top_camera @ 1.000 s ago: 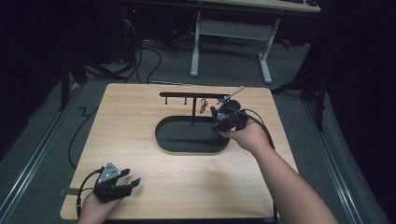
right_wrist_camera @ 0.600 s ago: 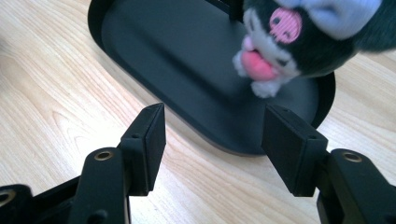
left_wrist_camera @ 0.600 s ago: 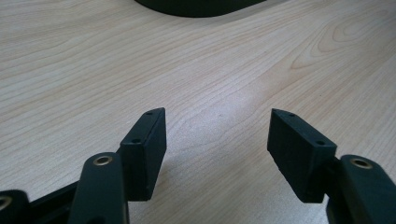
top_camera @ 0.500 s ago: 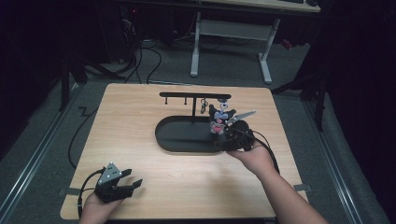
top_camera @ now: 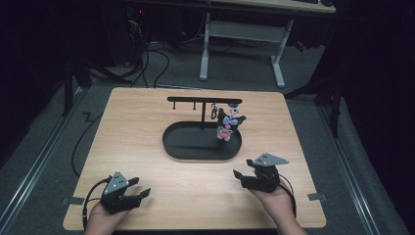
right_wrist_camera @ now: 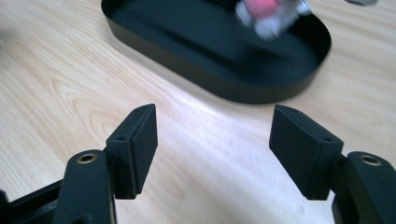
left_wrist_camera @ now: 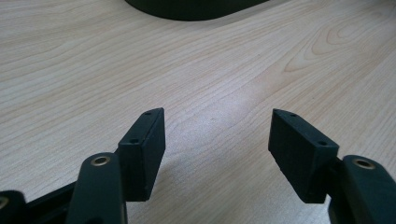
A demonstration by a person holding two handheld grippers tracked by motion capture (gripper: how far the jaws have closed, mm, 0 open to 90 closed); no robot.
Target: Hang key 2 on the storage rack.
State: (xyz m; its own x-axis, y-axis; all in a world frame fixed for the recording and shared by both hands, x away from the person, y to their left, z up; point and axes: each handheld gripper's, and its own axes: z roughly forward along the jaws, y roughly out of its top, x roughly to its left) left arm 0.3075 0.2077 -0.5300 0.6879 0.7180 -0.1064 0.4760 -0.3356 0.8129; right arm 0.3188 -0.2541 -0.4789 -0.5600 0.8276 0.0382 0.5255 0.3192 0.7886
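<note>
Dark floor with loose cables surrounds a pale wooden bench [top_camera: 147, 122], and a white desk frame [top_camera: 242, 34] stands beyond its far edge. On the middle of the bench sits a black oval tray [top_camera: 186, 147] with a low rim. From it rises a thin post carrying a black crossbar [top_camera: 203, 100] with small pegs. A small toy [top_camera: 228, 125], black, white and pink, hangs at the right end of the bar, over the tray's right part; whether it touches the tray floor cannot be told.

Near the bench's front edge, the left gripper [top_camera: 139, 195] rests at the left corner in a hand, and the right gripper [top_camera: 240, 175] lies at the right, just in front of the tray, in the other hand [top_camera: 274, 200].

Only the high view takes in the crossbar and the floor. The left gripper view gives its jaws wide apart with nothing between them, over bare wood grain, the tray's rim [left_wrist_camera: 196, 11] well ahead. The right gripper view gives jaws equally wide and empty, the tray [right_wrist_camera: 187, 51] near, and the toy [right_wrist_camera: 268, 14] as a pink and white blur at its far side.
</note>
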